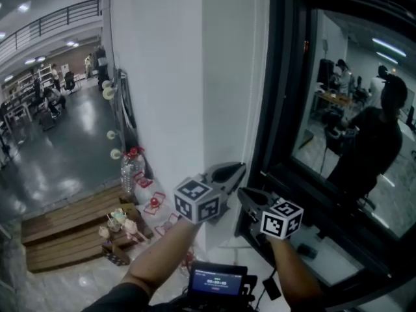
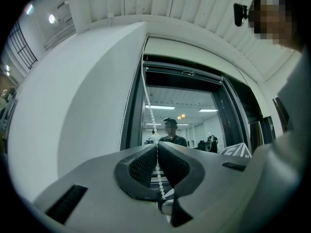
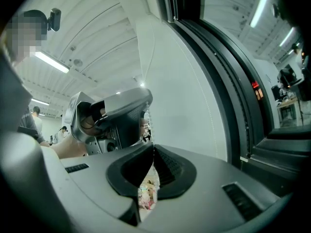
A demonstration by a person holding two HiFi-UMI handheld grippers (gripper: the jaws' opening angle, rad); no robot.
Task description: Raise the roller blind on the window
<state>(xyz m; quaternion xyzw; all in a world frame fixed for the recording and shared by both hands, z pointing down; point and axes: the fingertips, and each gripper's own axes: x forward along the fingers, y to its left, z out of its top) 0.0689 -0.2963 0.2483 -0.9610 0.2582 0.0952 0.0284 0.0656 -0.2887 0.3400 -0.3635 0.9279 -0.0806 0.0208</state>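
**Chain in hand, blind near the top.** The bead chain [image 2: 147, 98] of the roller blind [image 2: 183, 73] was pictured clamped between the closed jaws of the left gripper [image 2: 157, 148]. From the pads it ran up to the head of the window [image 1: 338, 109]. The blind itself was seen only as a dark band at the top of the opening, with the glass below it uncovered, so the raise was judged well advanced. The right gripper [image 3: 153, 147] was held just below the left one. Its jaws were narrow, their tips drawn together where the chain met them, and little more than the tips was judged to be on the beads.

Several failures were considered possible from here. The thin chain could be lost through the ribbed pads if a pull were made on one light pinch alone, and the blind could then be run back down by its own weight. If the chain were drawn outward from the wall [image 1: 162, 77] rather than straight down, the beads could be dragged off their drive at the top and jammed. With the blind so near its roller, a hard pull could be carried past the stop and the chain snapped.
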